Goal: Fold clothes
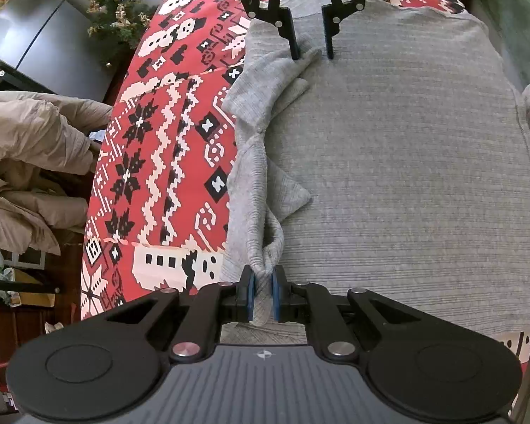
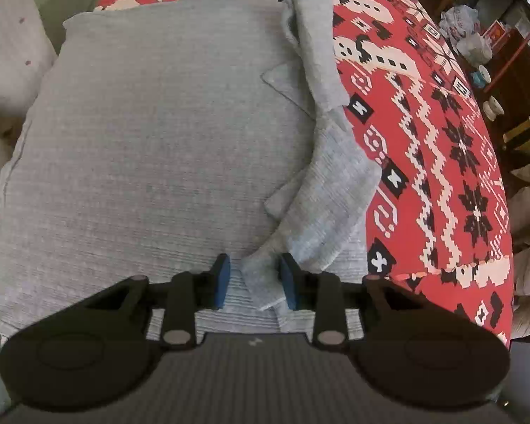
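A grey knitted garment (image 1: pixel 388 159) lies spread flat on a red patterned cloth (image 1: pixel 166 141). Its left edge is bunched into a twisted strip (image 1: pixel 254 176). My left gripper (image 1: pixel 263 293) is shut on the near end of that strip, blue pads pressing the fold. In the right wrist view the same garment (image 2: pixel 141 141) fills the middle, and its bunched strip (image 2: pixel 328 176) runs down to my right gripper (image 2: pixel 255 282). That gripper is open: the fabric tip rests against one pad (image 2: pixel 288 279), with a gap to the other. It shows far off as the right gripper (image 1: pixel 312 53).
The red cloth (image 2: pixel 424 123) drops off at its rounded edge. A beige puffy quilt (image 1: pixel 24 159) is heaped beyond that edge. A decorated garland (image 1: pixel 116 10) and a grey cabinet (image 1: pixel 35 28) stand behind. Pale cushions (image 2: pixel 7 53) border the garment's other side, and cluttered shelves (image 2: pixel 477 42) stand further off.
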A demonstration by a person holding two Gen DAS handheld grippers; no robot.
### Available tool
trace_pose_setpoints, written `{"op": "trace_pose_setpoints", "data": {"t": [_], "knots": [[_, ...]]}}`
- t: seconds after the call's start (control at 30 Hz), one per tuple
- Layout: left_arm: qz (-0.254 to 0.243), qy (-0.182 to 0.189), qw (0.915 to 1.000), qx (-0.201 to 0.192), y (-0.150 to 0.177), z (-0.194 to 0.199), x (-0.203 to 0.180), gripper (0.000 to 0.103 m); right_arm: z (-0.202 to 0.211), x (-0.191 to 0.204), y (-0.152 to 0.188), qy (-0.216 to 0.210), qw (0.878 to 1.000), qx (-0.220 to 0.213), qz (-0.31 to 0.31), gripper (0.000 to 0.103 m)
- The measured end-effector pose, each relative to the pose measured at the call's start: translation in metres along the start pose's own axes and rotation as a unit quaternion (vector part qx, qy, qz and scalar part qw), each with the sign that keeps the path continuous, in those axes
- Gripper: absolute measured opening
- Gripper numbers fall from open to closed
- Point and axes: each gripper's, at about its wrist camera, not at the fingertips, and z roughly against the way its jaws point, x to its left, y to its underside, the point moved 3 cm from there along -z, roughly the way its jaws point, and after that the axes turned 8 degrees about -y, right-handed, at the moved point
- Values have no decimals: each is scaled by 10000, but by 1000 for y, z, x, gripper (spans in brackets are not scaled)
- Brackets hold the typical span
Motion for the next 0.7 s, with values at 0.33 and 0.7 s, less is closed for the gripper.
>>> {"op": "trace_pose_setpoints", "data": {"t": [0.33,0.7], "knots": [[-161,44,9997,-198,-2,21,1,10,34,-11,-7,-166,9931,-221,-1144,9],[113,726,9965,-396,-7,16,49,10,97,-69,-10,-1614,9192,-1282,-3357,9]]}}
